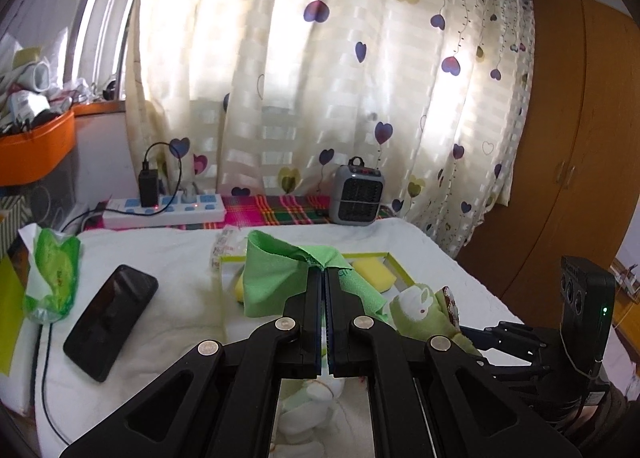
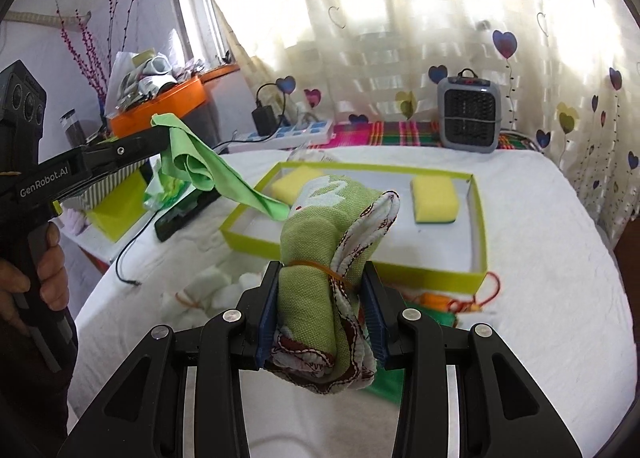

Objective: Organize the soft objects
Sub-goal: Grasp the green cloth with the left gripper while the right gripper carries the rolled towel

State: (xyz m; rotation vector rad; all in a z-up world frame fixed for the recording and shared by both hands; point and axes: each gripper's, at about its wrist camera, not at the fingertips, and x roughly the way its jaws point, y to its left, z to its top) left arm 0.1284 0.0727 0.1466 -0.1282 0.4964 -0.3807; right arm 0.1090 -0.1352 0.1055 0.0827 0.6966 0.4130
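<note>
1. Left wrist view: left claw (image 1: 325, 272) pinched tight on the top edge of a green cloth (image 1: 276, 278), fingers (image 1: 312, 290) pressed almost together with only a thin slit between.
2. Cloth raised above the white bed cover (image 1: 160, 258), draping down to both sides of the fingers and hiding part of a shallow yellow-green tray (image 1: 400, 264).
3. One yellow sponge (image 1: 374, 274) visible in the tray just right of the cloth; another yellow patch at the cloth's left edge, too hidden to tell what.
4. Right of the fingers, a rolled green towel (image 1: 420, 306) with a white rabbit motif, held in the right claw at the frame's right.
5. On the cover to the left: a black phone (image 1: 110, 322) lying flat and a green wipes pack (image 1: 52, 278); further back a white power strip (image 1: 164, 209) and a small grey heater (image 1: 357, 195) before the heart-print curtain (image 1: 320, 57).
6. Right wrist view: right claw (image 2: 322, 310) closed around the rolled green towel (image 2: 320, 258), blue pads (image 2: 267, 322) squeezing both sides; an elastic band around the roll at the fingertips.
7. Towel held above the near wall of the tray (image 2: 360, 258), two yellow sponges (image 2: 434, 197) lying well apart inside.
8. Left claw (image 2: 158, 137) at the left, the green cloth (image 2: 200, 165) hanging from it, its tail reaching down over the tray's left corner.
9. White fluffy balls (image 2: 224, 282) on the cover near the claw's left finger.
</note>
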